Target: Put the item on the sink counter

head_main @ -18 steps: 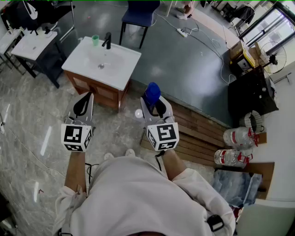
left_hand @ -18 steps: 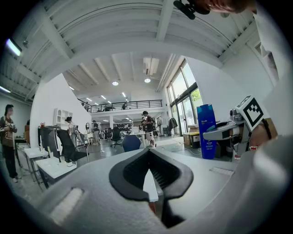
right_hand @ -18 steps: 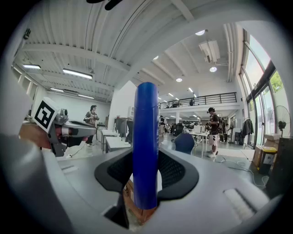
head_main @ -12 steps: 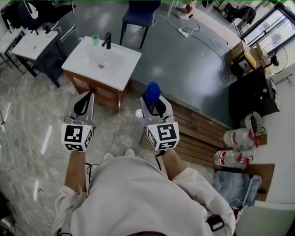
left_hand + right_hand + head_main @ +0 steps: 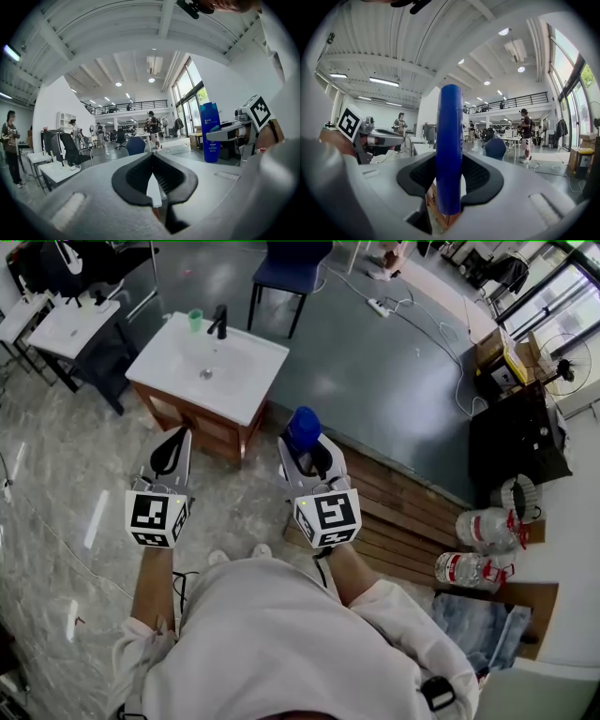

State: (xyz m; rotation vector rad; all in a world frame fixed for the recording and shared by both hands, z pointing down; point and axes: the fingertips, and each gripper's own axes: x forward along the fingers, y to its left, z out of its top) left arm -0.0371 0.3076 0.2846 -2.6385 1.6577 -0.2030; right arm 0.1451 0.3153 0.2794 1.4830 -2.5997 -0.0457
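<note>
Gripping a blue bottle in the right tongs, pads pressed on both its flanks. Upright in that grip, long axis vertical, cap uppermost (plain enough from the left gripper view).

Not yet at the white sink table. Well apart from its near right corner, out over the floor, on the side away from the black tap and green cup (both at the table's far edge).

Left tongs clenched on nothing, nearer the table's front edge than the right pair, yet carrying nothing.

By the look of it, calls for a carry forward and leftward to the table. Then a straight lowering onto the flat rim beside the basin, bottle kept vertical to land on its base. Liable to topple if set on the basin's slope.
</note>
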